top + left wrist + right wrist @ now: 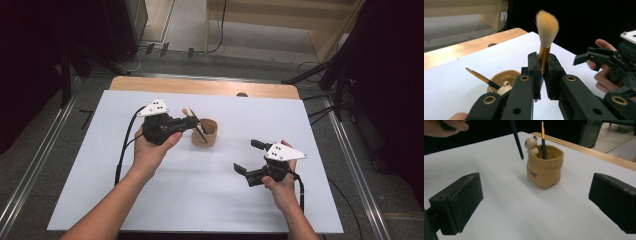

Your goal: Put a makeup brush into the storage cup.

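Left gripper view: the left gripper (543, 75) is clamped on the gold ferrule of a brush (546, 30), bristles up and clear of the pads, a grip that keeps the soft head from being crushed. The handle runs down behind the jaws, hidden. Just beyond and below lies the cup (506, 77), a tan pouch-shaped holder, with a thin brush (482, 78) leaning out over its rim and a small pale figure (505, 87) at the near edge. Farther right, the right gripper (584, 58) stands apart in the other hand (602, 66).

High view: the left gripper (192, 122) hangs beside and slightly above the cup (206, 132), as if to stand the brush in it. The right gripper (249, 157), jaws wide and holding nothing, waits well apart on the white desk (150, 200), leaving the approach free.

Right gripper view: both pads (457, 202) frame the cup (545, 168), which stands upright on the desk. A dark handle (517, 140) comes down just beside the figure, its tip outside the rim. A small dark mark on the cup's front is too small to read; no other writing can be made out.
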Demonstrator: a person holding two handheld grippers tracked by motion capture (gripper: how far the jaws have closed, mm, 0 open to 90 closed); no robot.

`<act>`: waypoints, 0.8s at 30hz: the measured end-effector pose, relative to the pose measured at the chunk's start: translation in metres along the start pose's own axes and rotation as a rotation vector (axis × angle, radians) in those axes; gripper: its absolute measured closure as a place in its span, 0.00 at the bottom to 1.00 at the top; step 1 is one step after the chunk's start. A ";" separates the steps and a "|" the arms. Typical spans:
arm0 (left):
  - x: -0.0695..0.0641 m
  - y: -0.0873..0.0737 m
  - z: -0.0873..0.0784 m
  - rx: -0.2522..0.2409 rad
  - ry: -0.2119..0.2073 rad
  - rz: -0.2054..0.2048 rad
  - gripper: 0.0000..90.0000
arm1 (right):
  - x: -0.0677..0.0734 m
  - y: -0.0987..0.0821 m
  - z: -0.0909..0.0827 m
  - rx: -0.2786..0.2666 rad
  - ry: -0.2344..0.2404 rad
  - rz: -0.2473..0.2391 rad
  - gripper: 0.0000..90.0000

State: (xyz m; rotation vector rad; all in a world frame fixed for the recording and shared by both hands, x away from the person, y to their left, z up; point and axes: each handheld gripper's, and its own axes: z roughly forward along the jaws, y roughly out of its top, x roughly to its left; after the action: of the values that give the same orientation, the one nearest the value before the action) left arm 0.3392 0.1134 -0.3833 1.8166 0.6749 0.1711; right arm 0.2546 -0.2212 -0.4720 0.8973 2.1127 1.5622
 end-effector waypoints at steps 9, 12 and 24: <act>0.001 0.010 0.005 -0.001 0.017 0.003 0.94 | -0.010 -0.019 -0.025 0.005 -0.030 0.029 0.00; 0.002 0.013 0.006 -0.003 0.023 0.009 0.94 | -0.011 -0.022 -0.031 0.003 -0.038 0.027 0.00; 0.006 0.023 0.014 -0.006 0.052 0.008 0.94 | -0.015 -0.028 -0.050 -0.012 -0.076 0.036 0.00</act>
State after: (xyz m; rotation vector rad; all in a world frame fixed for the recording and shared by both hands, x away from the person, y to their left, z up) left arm 0.3591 0.1004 -0.3687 1.8146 0.7036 0.2261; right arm 0.2270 -0.2722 -0.4840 0.9801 2.0430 1.5315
